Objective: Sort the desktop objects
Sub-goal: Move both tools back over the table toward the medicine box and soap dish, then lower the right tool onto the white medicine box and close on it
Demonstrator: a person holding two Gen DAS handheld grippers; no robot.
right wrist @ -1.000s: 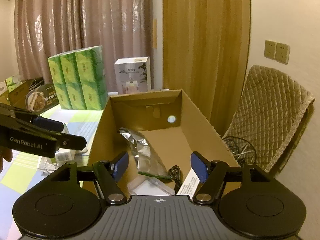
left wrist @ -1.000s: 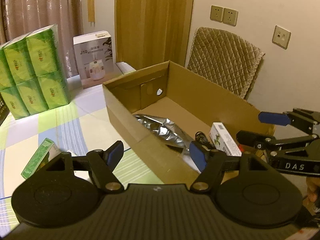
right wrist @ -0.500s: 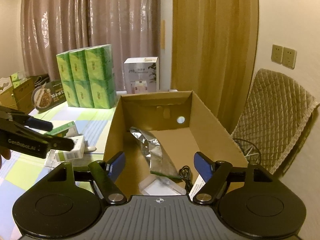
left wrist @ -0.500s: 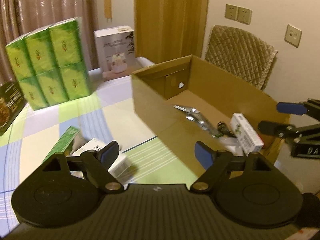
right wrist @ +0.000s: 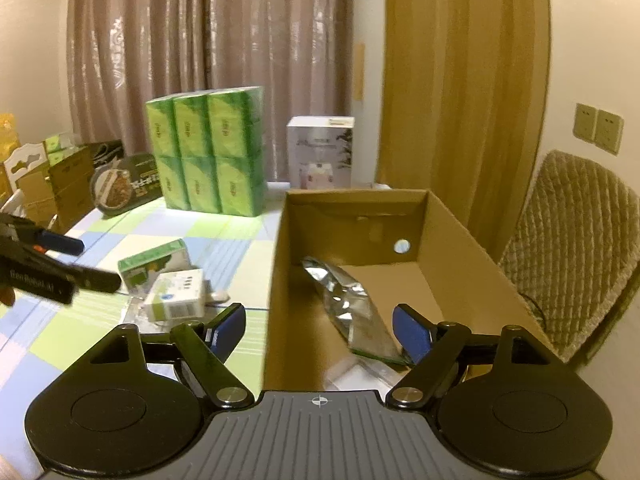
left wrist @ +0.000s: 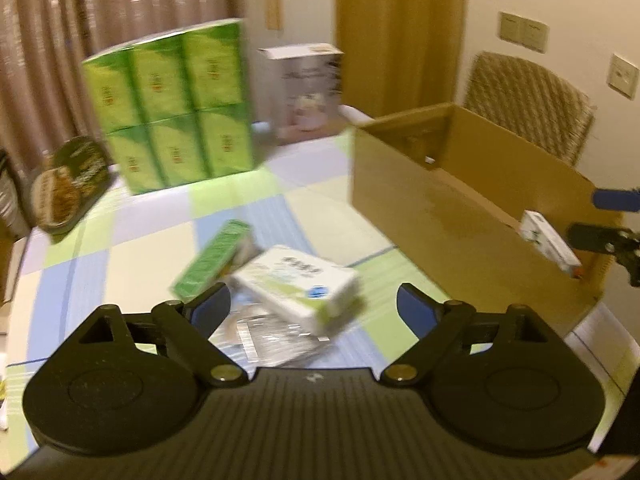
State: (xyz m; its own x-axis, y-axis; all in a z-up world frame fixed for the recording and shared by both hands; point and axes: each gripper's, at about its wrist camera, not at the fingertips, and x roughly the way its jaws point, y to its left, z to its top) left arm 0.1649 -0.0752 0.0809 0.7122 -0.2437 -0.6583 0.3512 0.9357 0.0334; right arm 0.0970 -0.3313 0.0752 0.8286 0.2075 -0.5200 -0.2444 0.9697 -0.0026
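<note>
Left hand-held gripper (left wrist: 312, 306), jaws spread and empty, faces the white box (left wrist: 298, 282) at 12 o'clock on the bench (left wrist: 132, 256), its long axis toward 2 o'clock; the right hand-held gripper (right wrist: 318, 326), also spread and empty, hangs over the cardboard box (right wrist: 472, 240).

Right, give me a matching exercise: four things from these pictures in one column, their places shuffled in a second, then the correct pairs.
Things:
1. silver foil pouch
2. white box with green print
3. green tissue packs
4. quilted chair

Places:
A. stacked on the table by the curtain
B. inside the cardboard box
C. on the table ahead of the left gripper
D. beyond the table, against the wall

Pairs: 1-B, 2-C, 3-A, 4-D
</note>
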